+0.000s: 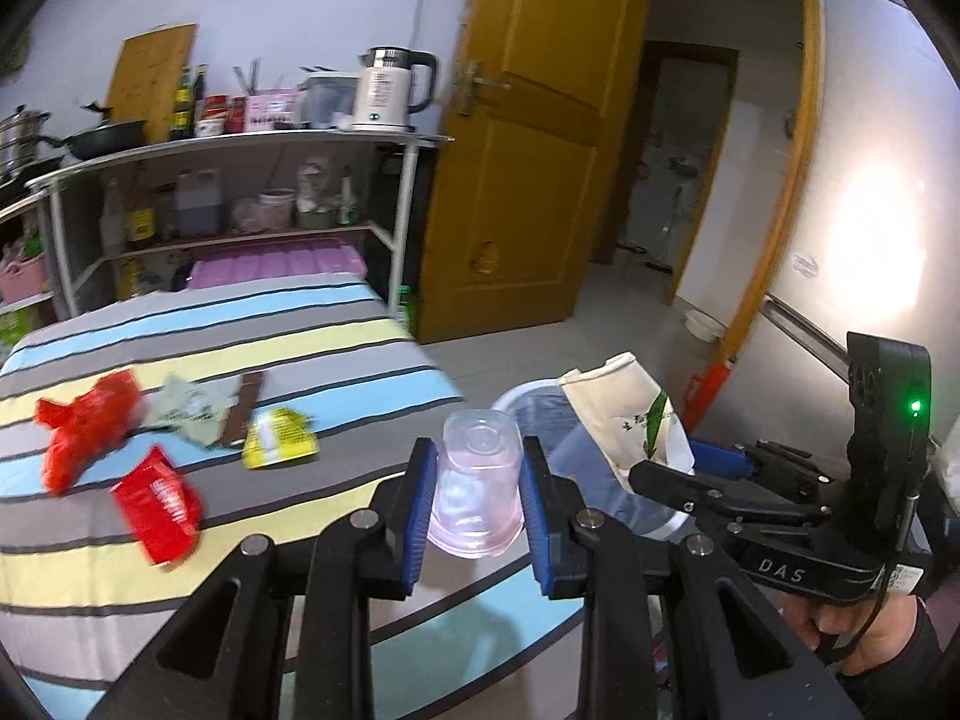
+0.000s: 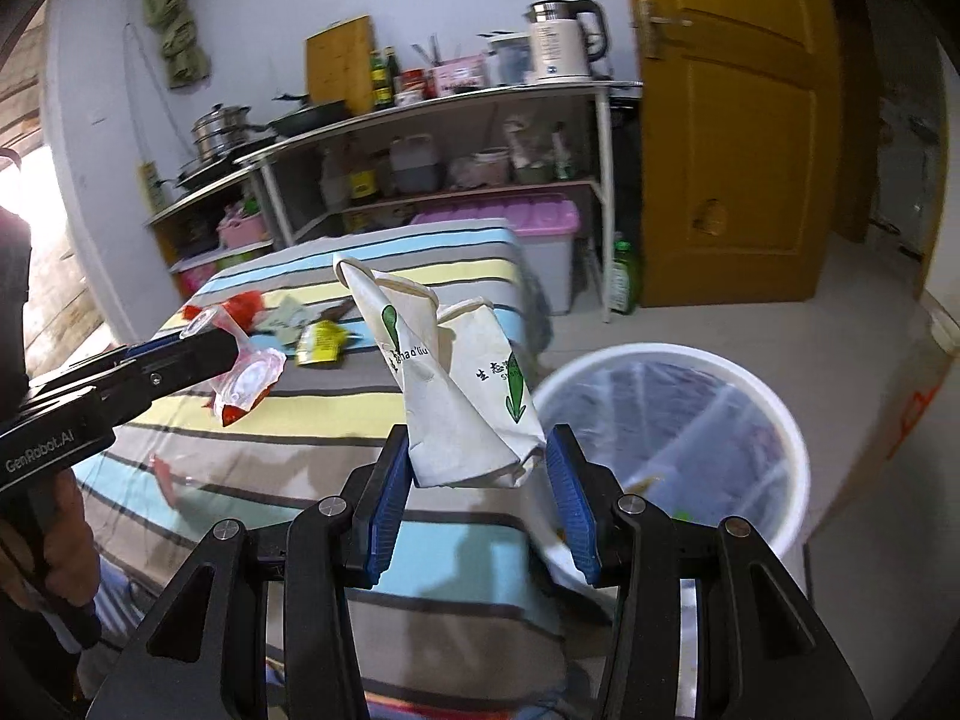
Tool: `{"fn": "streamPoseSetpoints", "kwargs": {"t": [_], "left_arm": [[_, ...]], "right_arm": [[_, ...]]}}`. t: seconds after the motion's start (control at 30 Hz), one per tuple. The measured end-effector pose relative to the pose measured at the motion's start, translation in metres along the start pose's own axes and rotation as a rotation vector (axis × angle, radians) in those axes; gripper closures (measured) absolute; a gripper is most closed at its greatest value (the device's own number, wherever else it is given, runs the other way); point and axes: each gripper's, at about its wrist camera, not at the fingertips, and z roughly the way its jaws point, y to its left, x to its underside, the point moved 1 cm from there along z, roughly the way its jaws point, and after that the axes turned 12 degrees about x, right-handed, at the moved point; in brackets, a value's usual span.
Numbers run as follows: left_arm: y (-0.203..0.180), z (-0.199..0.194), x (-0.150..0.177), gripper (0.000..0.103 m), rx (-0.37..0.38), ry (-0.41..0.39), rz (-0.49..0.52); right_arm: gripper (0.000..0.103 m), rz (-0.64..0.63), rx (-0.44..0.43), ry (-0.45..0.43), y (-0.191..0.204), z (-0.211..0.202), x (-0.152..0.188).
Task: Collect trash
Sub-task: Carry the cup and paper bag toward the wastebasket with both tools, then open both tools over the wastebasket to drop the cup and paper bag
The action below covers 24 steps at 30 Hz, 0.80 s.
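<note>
1. Trash lies on the striped bed cover point(image 1: 198, 324): a red plastic bag point(image 1: 84, 420), a red wrapper point(image 1: 159, 501), a yellow packet point(image 1: 279, 438) and a pale crumpled wrapper point(image 1: 186, 411).
2. The left gripper point(image 1: 478, 483) pinches a clear plastic cup point(image 1: 478, 474) between its blue pads point(image 1: 423, 498), the jaws partly spread to the cup's width.
3. The right gripper point(image 2: 480, 486) clamps a crumpled white paper bag point(image 2: 462, 372) with green print, its jaws about half open around the folded base.
4. A white bin point(image 2: 774, 420) with a clear liner stands on the floor just beside the bed, below and to the right of the paper bag.
</note>
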Motion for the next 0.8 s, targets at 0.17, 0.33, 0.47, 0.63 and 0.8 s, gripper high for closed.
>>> {"fn": "streamPoseSetpoints", "kwargs": {"t": [0.17,0.33,0.47,0.63,0.8], "left_arm": [[-0.023,0.023,-0.006,0.074,0.044,0.018,0.031],[-0.039,0.047,-0.011,0.074,0.077,0.038,0.052],[-0.045,0.067,-0.011,0.074,0.095,0.061,0.054],[-0.045,0.090,-0.007,0.074,0.109,0.097,0.042],[-0.044,0.112,-0.004,0.074,0.124,0.132,0.036]], "right_arm": [[0.056,0.044,0.039,0.007,-0.025,-0.002,0.008],[0.056,0.087,0.066,0.028,-0.048,0.005,0.014],[0.056,0.104,0.080,0.045,-0.061,0.012,0.018],[0.056,0.123,0.095,0.072,-0.074,0.023,0.024],[0.056,0.140,0.108,0.107,-0.085,0.038,0.028]]}}
